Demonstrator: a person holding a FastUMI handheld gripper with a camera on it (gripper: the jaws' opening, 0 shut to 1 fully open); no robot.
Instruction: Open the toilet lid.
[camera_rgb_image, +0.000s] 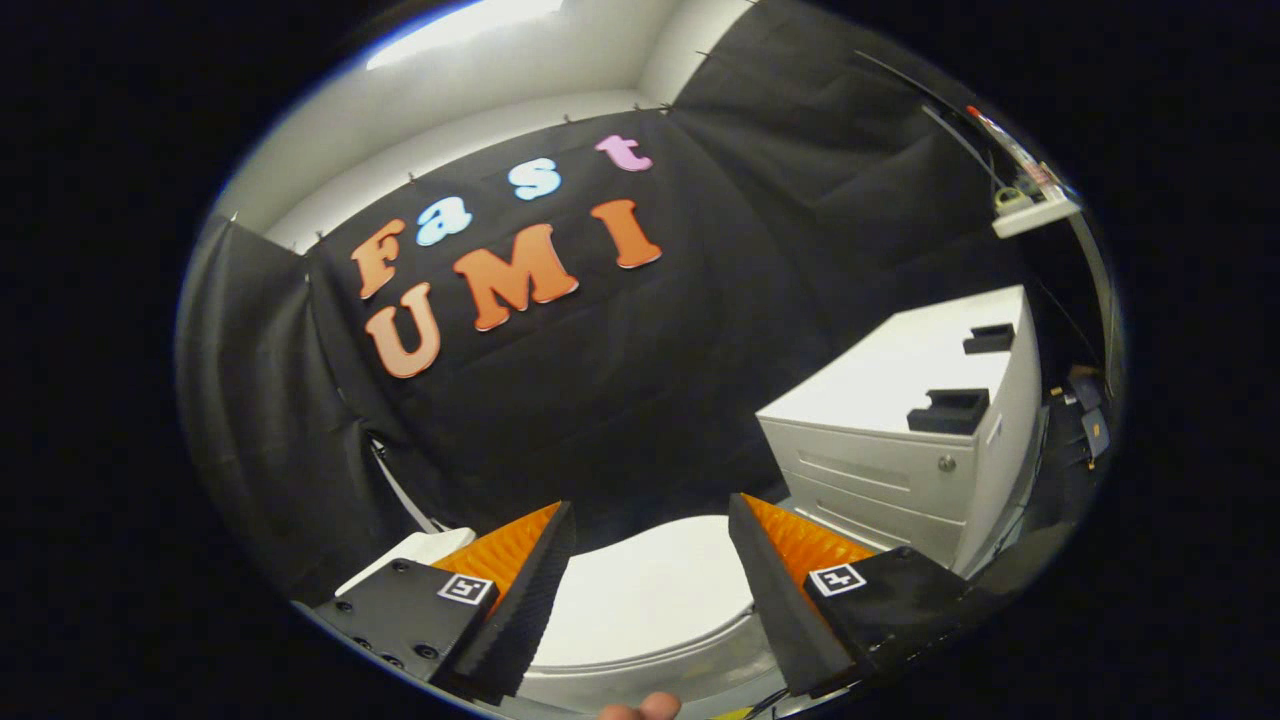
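Note:
The white toilet lid (650, 595) lies shut and flat below me, seen in the gap between my two fingers. My gripper (650, 520) hangs above it, open, with nothing between its fingers. The lid's curved front edge (640, 675) shows beneath the fingers, and a fingertip of a person's hand (640, 710) pokes in just below that edge. A white part of the toilet (420, 550) shows behind the left finger.
A white drawer cabinet (920, 440) stands close to the right of the toilet, with two dark blocks (950, 410) on its top. A small white shelf (1035, 210) with items hangs high on the right. Black cloth covers the wall behind.

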